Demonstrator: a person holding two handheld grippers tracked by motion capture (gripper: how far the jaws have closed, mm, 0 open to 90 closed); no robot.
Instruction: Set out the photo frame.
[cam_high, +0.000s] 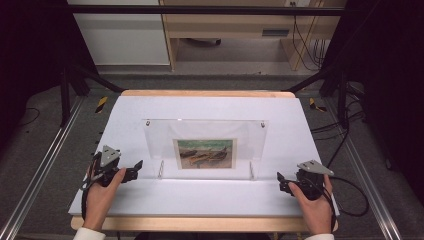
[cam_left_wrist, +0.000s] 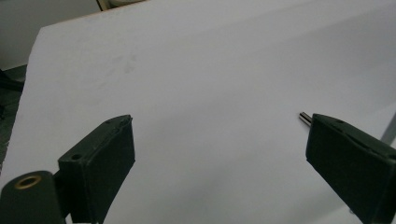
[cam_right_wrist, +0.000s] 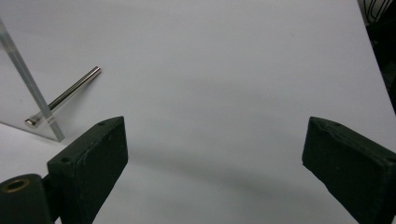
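Your left gripper (cam_high: 134, 170) and right gripper (cam_high: 281, 181) rest with jaws wide apart, empty, at the near left and near right of the clear acrylic picture frame (cam_high: 205, 147), which stands upright mid-table (cam_high: 125, 115).

Left gripper (cam_high: 138, 167), right gripper (cam_high: 280, 180): jaws wide apart, hand-held low.

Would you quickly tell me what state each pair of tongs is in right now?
Left tongs: open, holding nothing.
Right tongs: open, holding nothing.
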